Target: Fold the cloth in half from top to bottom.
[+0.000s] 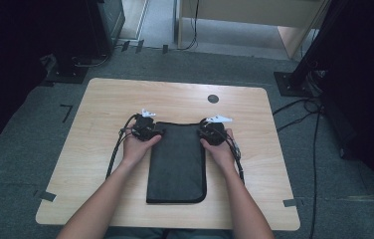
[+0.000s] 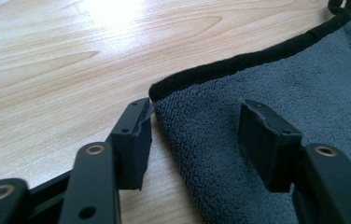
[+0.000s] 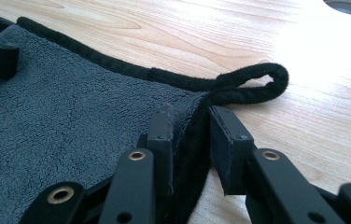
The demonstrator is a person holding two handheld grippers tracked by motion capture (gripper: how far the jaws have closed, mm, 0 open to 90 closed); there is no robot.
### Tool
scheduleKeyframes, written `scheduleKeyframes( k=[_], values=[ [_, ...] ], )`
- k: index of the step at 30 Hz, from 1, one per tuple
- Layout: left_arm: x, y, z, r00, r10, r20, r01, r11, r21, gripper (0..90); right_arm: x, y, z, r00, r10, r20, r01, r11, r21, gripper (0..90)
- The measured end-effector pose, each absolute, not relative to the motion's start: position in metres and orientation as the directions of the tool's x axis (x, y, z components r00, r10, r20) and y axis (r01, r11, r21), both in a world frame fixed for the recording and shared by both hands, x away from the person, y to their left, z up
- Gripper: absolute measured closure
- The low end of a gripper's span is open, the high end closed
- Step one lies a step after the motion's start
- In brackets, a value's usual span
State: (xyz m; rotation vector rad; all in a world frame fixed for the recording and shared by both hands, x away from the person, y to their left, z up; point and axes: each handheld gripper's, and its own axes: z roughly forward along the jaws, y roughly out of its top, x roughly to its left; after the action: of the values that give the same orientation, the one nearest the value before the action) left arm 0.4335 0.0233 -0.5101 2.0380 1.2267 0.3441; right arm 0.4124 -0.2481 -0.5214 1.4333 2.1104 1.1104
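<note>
High view: L hand-held gripper (image 1: 156,133) open astride towel (image 1: 177,164) corner; R (image 1: 202,132) pinching edge.

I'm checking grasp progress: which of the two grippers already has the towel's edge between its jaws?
The right gripper: its jaws pinch the towel edge near the loop. The left gripper stands open.

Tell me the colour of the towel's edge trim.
Black trim around a dark grey towel; clearest in the right gripper view.
</note>
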Motion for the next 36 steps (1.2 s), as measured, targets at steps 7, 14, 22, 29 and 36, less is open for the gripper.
scheduleKeyframes(
  k=[7,14,22,29,36],
  values=[
    [0.432,0.027,-0.510,0.494,0.855,-0.159,0.669,-0.258,0.697,61.0,0.413,-0.249,-0.521,-0.418,0.895,0.154,0.626,0.161,0.763,76.2],
    [0.439,0.037,-0.510,0.453,0.871,-0.191,0.686,-0.203,0.699,49.0,0.418,-0.255,-0.518,-0.368,0.894,0.256,0.661,0.058,0.748,64.3],
    [0.440,0.022,-0.510,0.516,0.853,-0.081,0.638,-0.320,0.700,66.1,0.421,-0.245,-0.520,-0.394,0.909,0.136,0.630,0.159,0.761,67.4],
    [0.444,0.024,-0.506,0.524,0.842,-0.130,0.652,-0.298,0.697,85.3,0.420,-0.241,-0.516,-0.394,0.911,0.117,0.636,0.179,0.750,85.0],
    [0.457,0.022,-0.464,0.560,0.817,-0.138,0.581,-0.268,0.768,86.2,0.430,-0.243,-0.495,-0.357,0.931,0.078,0.571,0.152,0.807,86.5]
  ],
)
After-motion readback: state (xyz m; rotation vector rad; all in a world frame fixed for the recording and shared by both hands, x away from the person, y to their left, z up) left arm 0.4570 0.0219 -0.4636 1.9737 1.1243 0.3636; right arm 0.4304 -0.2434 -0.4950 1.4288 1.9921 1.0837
